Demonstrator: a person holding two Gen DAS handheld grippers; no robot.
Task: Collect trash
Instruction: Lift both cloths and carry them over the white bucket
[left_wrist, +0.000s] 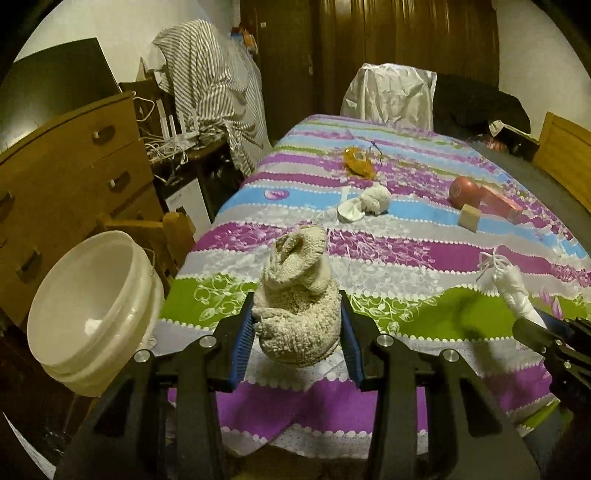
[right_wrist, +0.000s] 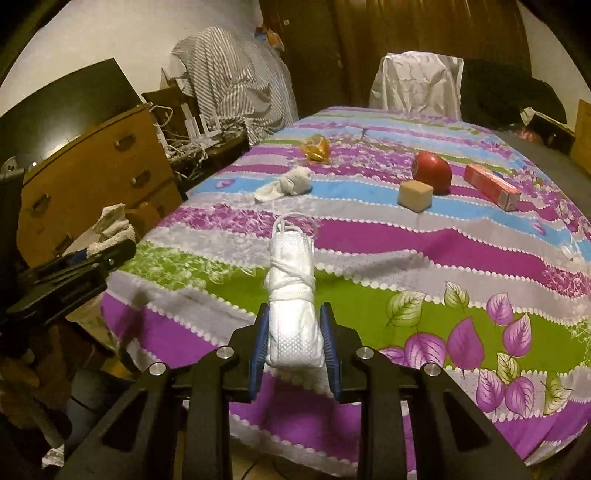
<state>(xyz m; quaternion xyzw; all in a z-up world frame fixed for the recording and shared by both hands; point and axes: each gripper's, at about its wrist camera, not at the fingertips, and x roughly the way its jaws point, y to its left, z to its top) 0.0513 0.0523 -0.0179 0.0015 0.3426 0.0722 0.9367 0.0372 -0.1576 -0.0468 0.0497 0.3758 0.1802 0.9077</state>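
My left gripper (left_wrist: 297, 317) is shut on a crumpled beige paper towel wad (left_wrist: 295, 295), held above the near edge of the table. A white bucket (left_wrist: 92, 314) stands tilted just to its left, off the table. My right gripper (right_wrist: 293, 332) is shut on a folded white face mask wrapped in its straps (right_wrist: 291, 295), also above the table's near edge. The right gripper with the mask also shows at the right of the left wrist view (left_wrist: 517, 291). The left gripper with the wad also shows at the left of the right wrist view (right_wrist: 110, 232).
On the striped floral tablecloth (left_wrist: 406, 258) lie a white tissue wad (left_wrist: 365, 203), an orange wrapper (left_wrist: 358, 162), a red ball (right_wrist: 432, 171), a tan cube (right_wrist: 415, 195) and a red box (right_wrist: 491, 186). A wooden dresser (left_wrist: 74, 166) stands left; covered chairs stand behind.
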